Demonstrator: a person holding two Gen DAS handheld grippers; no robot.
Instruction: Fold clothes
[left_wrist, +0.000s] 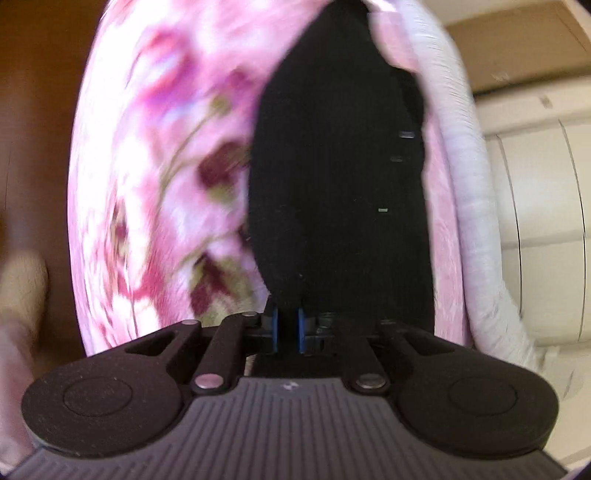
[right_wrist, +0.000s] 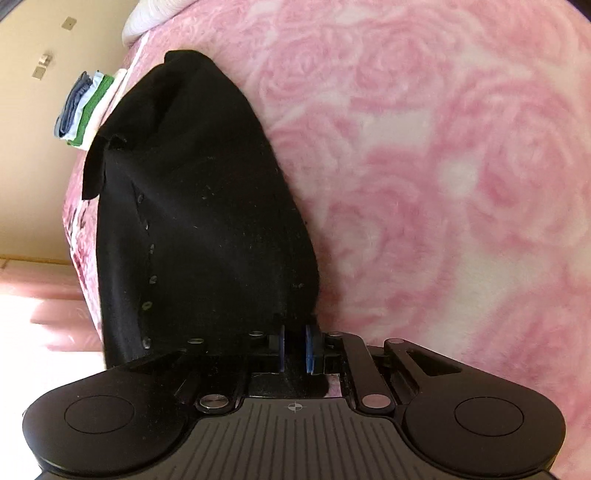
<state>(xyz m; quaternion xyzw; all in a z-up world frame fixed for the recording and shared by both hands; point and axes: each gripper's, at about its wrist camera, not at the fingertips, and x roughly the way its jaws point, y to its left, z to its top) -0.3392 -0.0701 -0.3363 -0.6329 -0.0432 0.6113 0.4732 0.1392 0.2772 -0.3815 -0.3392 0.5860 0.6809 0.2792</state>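
A black buttoned garment (right_wrist: 207, 221) lies stretched over a pink rose-patterned blanket (right_wrist: 443, 166). My right gripper (right_wrist: 294, 347) is shut on the garment's near edge, the cloth pinched between its blue pads (right_wrist: 310, 349). In the left wrist view the same black garment (left_wrist: 332, 184) hangs forward from my left gripper (left_wrist: 287, 328), which is shut on its edge between blue pads (left_wrist: 301, 330). The left view is blurred. A row of small buttons (right_wrist: 149, 258) runs down the garment's left side.
A stack of folded clothes (right_wrist: 86, 110) in blue, green and white sits on the blanket's far left edge. A white ribbed pillow or bolster (left_wrist: 476, 206) borders the blanket (left_wrist: 155, 184). A brown wall or door (left_wrist: 33, 129) stands at left, white furniture (left_wrist: 546, 221) at right.
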